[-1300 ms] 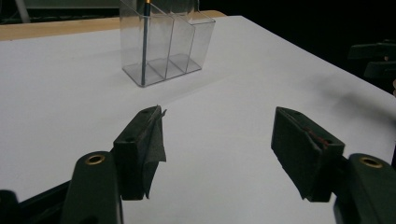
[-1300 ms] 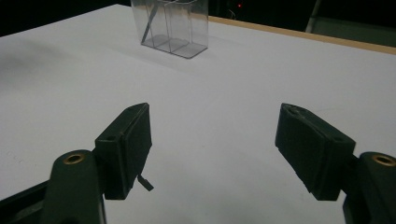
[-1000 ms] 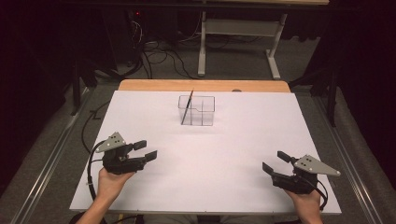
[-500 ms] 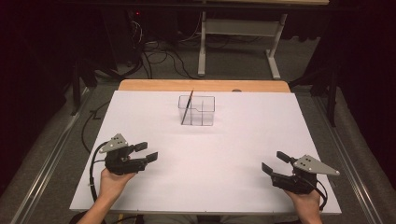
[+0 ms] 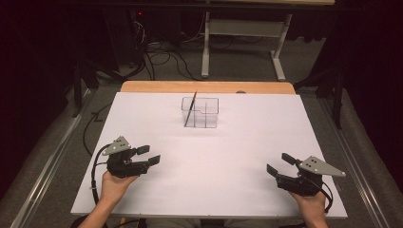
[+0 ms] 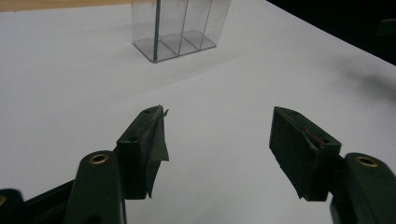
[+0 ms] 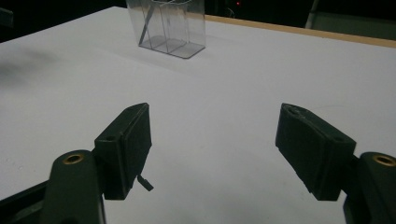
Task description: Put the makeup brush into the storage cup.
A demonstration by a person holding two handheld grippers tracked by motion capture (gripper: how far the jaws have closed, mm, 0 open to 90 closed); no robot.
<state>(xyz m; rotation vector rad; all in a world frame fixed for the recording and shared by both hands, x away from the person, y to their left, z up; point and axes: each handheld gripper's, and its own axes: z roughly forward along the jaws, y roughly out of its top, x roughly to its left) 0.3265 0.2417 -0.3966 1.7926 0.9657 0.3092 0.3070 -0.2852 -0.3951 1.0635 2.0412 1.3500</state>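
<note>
My left gripper point(image 5: 151, 156) sits low over the near left part of the white table point(image 5: 247, 142), jaws wide apart with nothing between them. In the left gripper view point(image 6: 219, 135) a scrap of dark pad lining peels off the left jaw's inner face and curls at its tip. My right gripper point(image 5: 280, 164) mirrors it at the near right, jaws just as far apart and empty; in the right gripper view point(image 7: 215, 140) a small dark tab hangs from the bottom of the left jaw's pad.

Both point inward and forward toward the clear plastic holder point(image 5: 200, 113), which stands upright on the far middle of the table, well apart from either gripper. It is a see-through box split by thin walls into compartments; in the left gripper view point(image 6: 180, 25) I count three side by side. A thin dark stick point(image 5: 190, 108) stands in it at its left end, leaning, its top poking above the rim. In the right gripper view the holder point(image 7: 168, 25) shows the stick point(image 7: 145, 23) slanting inside.

Between my jaws and the holder lies bare white surface. Beyond the table's far wooden edge point(image 5: 204, 87) I see tangled cables point(image 5: 161, 57) on the floor and the grey frame of another stand point(image 5: 242, 42).
</note>
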